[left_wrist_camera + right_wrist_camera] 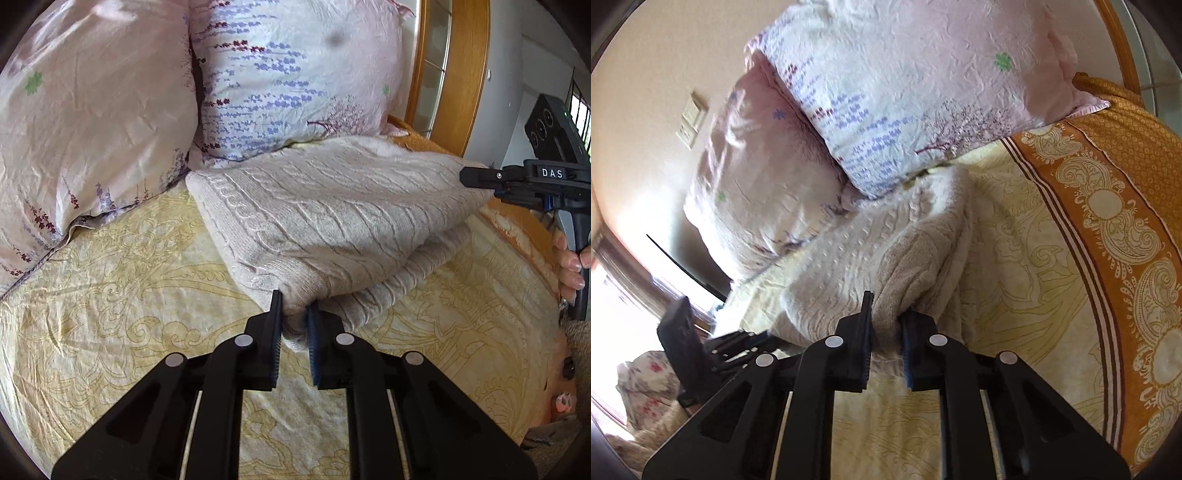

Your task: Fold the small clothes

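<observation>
**Both grippers pinch corners of the folded sweater on the bed**

In the left wrist view, the left gripper [294, 314] is closed narrow on the near corner of the pale beige cable-knit sweater [332, 221]. The sweater lies folded in layers on the cream bedspread with yellow ornament pattern [129, 314], and its upper layer is lifted a little above the lower one. The far edge of the sweater touches the two pink pillows with purple flower print [288, 74]. To the left of the sweater and in front of it the bedspread is free. At the right side, the right gripper [476, 177] reaches to the far right corner of the sweater, near the orange border of the bedspread [517, 229].

In the right wrist view, the right gripper [886, 317] is also closed narrow, with a bunched fold of the sweater [857, 258] between its pads. The pillows [905, 92] stand just behind the sweater. On the right, flat bedspread [1015, 277] runs up to the orange border [1126, 221]. The left gripper [738, 339] shows at the left, but blurred, so its grip I cannot tell from here.
</observation>
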The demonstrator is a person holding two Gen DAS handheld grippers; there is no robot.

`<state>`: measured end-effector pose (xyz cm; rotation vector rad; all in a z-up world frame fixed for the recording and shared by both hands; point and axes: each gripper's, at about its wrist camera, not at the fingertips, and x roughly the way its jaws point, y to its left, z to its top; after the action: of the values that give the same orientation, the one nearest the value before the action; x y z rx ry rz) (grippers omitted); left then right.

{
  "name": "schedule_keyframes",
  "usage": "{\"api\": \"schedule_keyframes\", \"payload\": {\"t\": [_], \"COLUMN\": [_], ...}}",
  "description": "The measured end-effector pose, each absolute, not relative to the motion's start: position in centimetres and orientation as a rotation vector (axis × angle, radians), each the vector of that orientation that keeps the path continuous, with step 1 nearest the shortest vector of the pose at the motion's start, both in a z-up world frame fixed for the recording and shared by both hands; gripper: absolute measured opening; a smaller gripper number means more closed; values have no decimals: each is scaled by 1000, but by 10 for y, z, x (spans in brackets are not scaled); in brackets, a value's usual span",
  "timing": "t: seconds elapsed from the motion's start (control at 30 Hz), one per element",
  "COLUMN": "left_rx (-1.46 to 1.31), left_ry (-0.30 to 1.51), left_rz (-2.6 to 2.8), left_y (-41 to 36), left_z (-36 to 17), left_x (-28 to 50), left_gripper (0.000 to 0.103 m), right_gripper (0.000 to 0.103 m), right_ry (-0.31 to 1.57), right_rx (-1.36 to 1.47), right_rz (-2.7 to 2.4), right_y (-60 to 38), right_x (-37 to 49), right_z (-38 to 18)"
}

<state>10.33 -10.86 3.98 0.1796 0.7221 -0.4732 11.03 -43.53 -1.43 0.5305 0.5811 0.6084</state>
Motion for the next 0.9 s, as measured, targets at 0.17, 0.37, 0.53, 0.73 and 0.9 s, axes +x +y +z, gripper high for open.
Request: {"api": "schedule_keyframes", "payload": {"t": [0.17, 0.37, 0.53, 0.73, 0.9], "left_rx": [93, 63, 75, 124, 3], "left_ry": [738, 769, 805, 815, 729], "left_rz": [-496, -518, -529, -548, -593], "left_y": [-92, -85, -87, -84, -81], "left_z": [40, 28, 22, 29, 57], "left_x": [105, 101, 103, 84, 83], "left_gripper": [11, 11, 11, 25, 60], "right_gripper": [13, 13, 12, 49, 69], "right_ry": [589, 687, 700, 688, 695], "right_rx": [569, 646, 584, 546, 672], "right_rz": [594, 557, 449, 457, 487], "right_y": [-436, -442, -439, -451, -468], "right_x": [106, 108, 123, 119, 155], "right_z": [-21, -56, -54, -29, -17]}}
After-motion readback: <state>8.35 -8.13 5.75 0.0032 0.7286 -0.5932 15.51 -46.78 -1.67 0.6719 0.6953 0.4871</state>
